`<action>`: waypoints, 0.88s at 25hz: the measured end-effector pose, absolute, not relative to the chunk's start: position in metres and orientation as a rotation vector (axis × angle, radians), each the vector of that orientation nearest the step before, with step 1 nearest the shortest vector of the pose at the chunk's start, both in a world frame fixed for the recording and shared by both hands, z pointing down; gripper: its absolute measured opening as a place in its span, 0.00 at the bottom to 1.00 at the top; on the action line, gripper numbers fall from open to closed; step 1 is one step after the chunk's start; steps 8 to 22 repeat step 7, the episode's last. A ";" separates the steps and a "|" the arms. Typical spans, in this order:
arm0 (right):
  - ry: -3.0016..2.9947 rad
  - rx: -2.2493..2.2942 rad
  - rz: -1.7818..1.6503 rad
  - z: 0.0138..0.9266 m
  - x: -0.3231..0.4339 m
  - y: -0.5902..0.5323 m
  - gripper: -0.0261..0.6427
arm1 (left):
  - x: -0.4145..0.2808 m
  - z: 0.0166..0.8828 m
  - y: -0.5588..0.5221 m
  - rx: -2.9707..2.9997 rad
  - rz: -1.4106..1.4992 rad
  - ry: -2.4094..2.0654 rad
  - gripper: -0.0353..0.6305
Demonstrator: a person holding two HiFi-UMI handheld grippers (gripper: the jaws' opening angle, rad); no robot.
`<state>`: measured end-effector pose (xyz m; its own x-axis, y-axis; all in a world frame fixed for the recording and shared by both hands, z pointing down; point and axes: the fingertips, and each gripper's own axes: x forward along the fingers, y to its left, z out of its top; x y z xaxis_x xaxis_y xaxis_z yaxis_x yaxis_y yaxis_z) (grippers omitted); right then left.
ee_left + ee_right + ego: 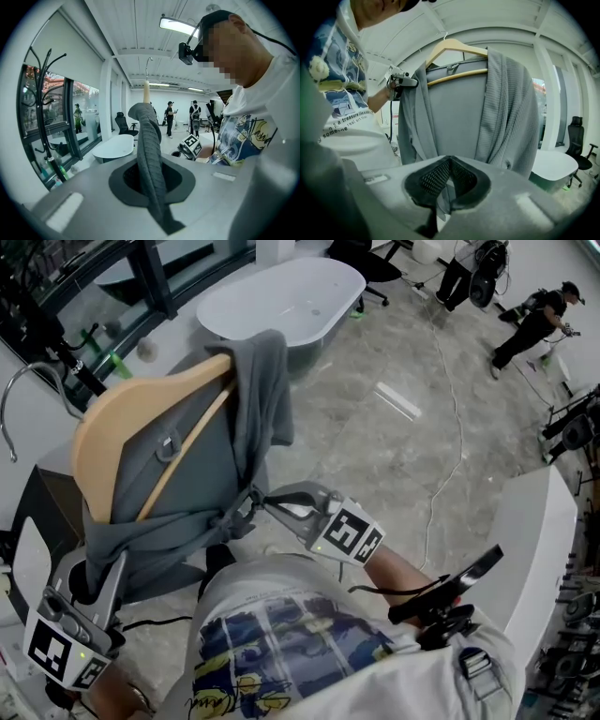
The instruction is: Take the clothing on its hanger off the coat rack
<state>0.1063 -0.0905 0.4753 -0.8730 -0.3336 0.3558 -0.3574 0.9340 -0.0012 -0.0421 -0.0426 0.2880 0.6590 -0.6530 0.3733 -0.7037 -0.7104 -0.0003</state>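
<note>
Both tongs closed on the grey clothing; hanger looks clear of the rack.
Coat rack (41, 101) stands by the window, well apart on the left, so the left tongs (98, 573) are nearer to it. Clothing (202, 456) hangs up and ahead of both tongs: the left tongs pinch a twisted strand at its lower edge, and the right tongs (262, 505) pinch fabric on the opposite side. Wooden hanger (122, 418) fills the clothing's top, long axis tilted upper-right to lower-left. Hook (147, 65) is in free air, touching nothing. Judged off the rack; the next move likely carries it away from the window.
</note>
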 end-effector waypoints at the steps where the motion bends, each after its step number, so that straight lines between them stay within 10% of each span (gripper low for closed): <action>1: -2.736 0.507 0.095 0.475 0.107 -0.091 0.04 | -0.042 0.289 -0.044 2.728 0.531 -1.119 0.06; 22: -2.734 0.507 0.073 0.480 0.108 -0.098 0.04 | -0.039 0.297 -0.050 2.723 0.538 -1.122 0.06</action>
